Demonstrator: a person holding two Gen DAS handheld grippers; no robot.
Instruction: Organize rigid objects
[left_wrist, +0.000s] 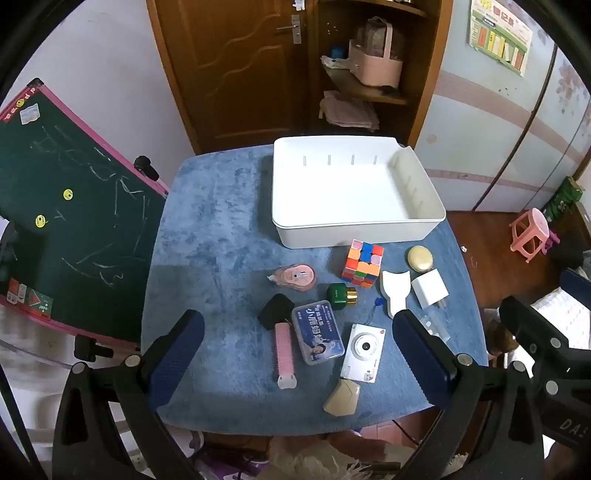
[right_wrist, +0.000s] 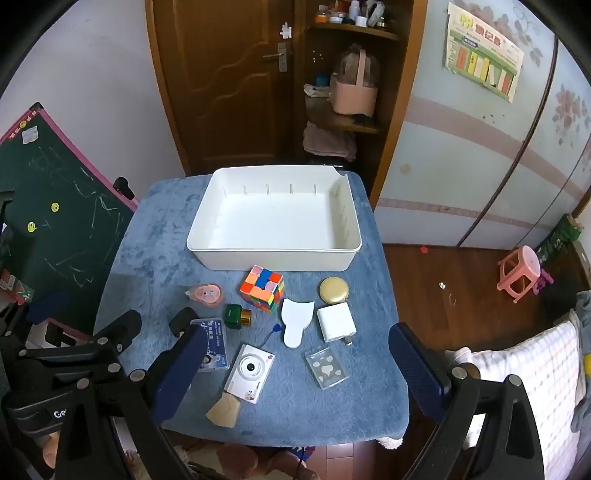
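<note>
Jaws: both pairs wide apart, empty | white camera (left_wrist: 363, 352) ahead between them

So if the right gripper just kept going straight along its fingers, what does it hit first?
Probably the white camera, or the blue cloth beside it. The right gripper is open, empty, angled down at the table's near items; depth is hard to judge.
</note>
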